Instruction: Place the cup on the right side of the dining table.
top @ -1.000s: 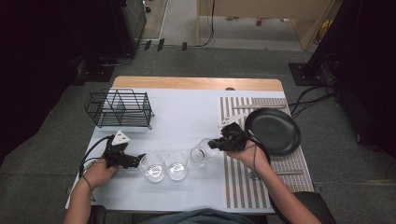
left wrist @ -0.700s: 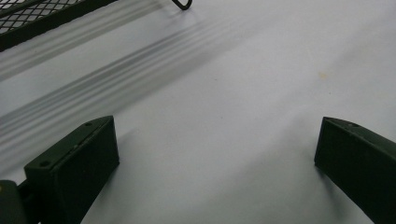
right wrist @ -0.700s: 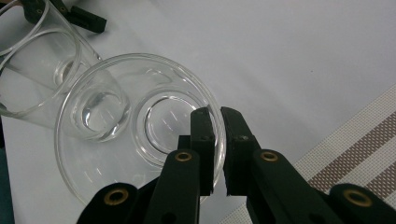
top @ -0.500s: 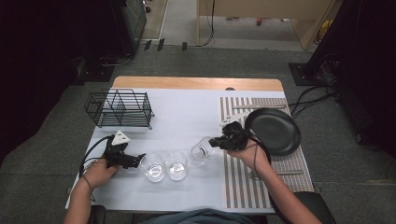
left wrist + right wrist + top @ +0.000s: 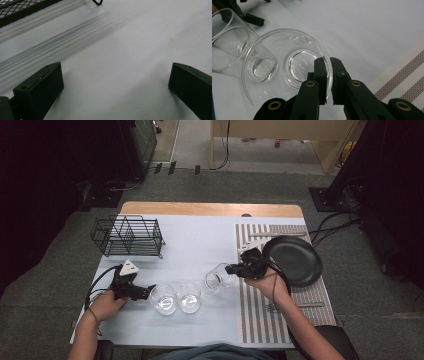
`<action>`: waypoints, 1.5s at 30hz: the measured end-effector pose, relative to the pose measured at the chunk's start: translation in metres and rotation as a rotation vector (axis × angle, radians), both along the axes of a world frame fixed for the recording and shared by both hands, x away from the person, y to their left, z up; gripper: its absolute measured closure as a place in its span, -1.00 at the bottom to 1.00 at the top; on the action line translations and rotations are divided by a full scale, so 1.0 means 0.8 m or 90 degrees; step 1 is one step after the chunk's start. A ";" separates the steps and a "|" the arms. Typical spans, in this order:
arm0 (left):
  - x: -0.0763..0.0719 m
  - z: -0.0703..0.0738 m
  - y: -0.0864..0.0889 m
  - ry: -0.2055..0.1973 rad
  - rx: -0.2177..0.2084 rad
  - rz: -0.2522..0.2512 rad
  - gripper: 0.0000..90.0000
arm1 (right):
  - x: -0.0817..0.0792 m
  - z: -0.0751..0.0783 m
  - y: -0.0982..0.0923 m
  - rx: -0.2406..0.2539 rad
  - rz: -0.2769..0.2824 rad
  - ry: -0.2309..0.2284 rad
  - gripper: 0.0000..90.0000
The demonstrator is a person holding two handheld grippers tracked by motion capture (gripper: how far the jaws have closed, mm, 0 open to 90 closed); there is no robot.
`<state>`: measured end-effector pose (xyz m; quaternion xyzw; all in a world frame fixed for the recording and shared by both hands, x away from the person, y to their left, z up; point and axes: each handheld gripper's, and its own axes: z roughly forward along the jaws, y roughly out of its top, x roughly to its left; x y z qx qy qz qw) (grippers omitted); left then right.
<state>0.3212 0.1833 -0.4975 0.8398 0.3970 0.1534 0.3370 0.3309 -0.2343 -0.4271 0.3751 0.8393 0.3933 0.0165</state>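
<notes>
Altogether three glasses: two (image 5: 163, 298) (image 5: 189, 296) standing, third (image 5: 217, 277) pinched by right gripper (image 5: 235, 269).

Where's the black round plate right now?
High view, right side: the black round plate sits on the striped placemat, just beyond the right gripper.

Your right gripper (image 5: 328, 80) is matt black plastic with brass-coloured rivets, its jaws pinched on the rim of a clear, glossy glass (image 5: 287, 75); two more smooth clear glasses (image 5: 176, 297) stand left of it. The counter (image 5: 200, 245) wears a smooth, matt pale sheet, with bare wood showing along its far edge. At right you have a woven striped placemat (image 5: 260, 315), coarse in texture, carrying a black plate (image 5: 295, 262) with a dull sheen. The rack (image 5: 127, 236) at far left is thin black wire.
</notes>
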 end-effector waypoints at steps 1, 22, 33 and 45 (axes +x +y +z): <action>0.000 0.000 0.000 0.000 0.000 0.000 -1.00 | 0.000 0.000 0.000 0.000 -0.003 0.000 0.90; 0.000 0.000 0.000 0.000 0.000 0.000 -1.00 | 0.013 0.000 -0.012 0.015 -0.048 0.004 0.90; 0.000 0.000 0.000 0.000 0.000 0.000 -1.00 | 0.018 0.001 -0.017 0.011 -0.065 -0.004 0.90; 0.000 0.000 0.000 0.000 0.000 0.000 -1.00 | 0.024 0.002 -0.022 0.012 -0.086 -0.008 0.90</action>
